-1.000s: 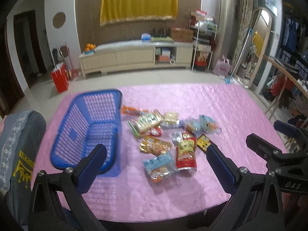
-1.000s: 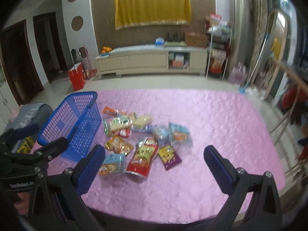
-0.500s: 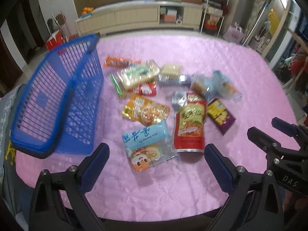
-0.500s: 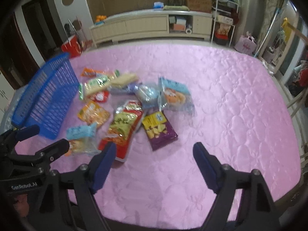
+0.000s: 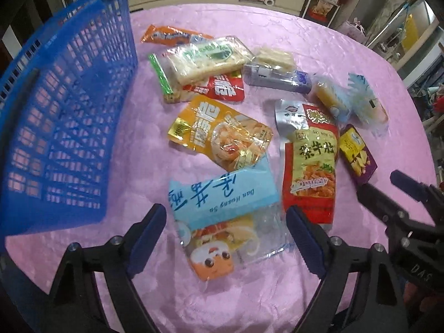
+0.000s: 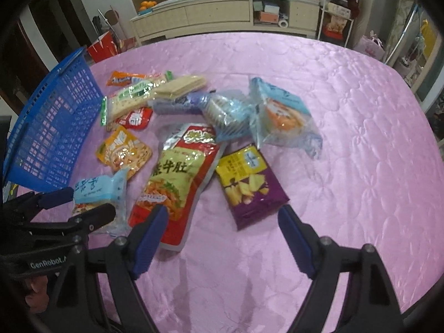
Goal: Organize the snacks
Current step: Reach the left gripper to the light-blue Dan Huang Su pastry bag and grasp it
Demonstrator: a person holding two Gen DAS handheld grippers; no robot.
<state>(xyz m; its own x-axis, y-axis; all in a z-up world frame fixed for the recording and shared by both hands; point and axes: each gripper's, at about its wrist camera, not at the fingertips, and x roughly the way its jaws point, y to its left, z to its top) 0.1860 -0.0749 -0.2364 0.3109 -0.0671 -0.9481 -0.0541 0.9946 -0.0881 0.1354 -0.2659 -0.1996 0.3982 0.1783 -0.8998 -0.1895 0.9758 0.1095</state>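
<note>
Several snack packs lie in a heap on the pink tablecloth (image 6: 347,138), right of a blue mesh basket (image 5: 63,111) that stands empty. My left gripper (image 5: 225,213) hangs low over a light blue pack (image 5: 222,194). Its jaws are closing with the pack between them, and the pads are not pressing on it. My right gripper (image 6: 222,211) is open, its fingers either side of a purple pack's (image 6: 247,186) near end. Its left finger is by the bottom of a red and green pouch (image 6: 174,177). An orange-yellow pack (image 5: 216,133) lies just beyond the blue one.
Farther packs include wafers (image 6: 180,86), a clear bag of crackers (image 5: 205,58) and a clear bag with an orange bun (image 6: 280,116). The two grippers sit close side by side. Bare cloth spreads to the right. A long cabinet (image 6: 222,14) stands behind the table.
Both grippers have come down toward the table and tipped to point more steeply at the snacks. The jaws of each have narrowed somewhat. The snacks and basket have not moved.
</note>
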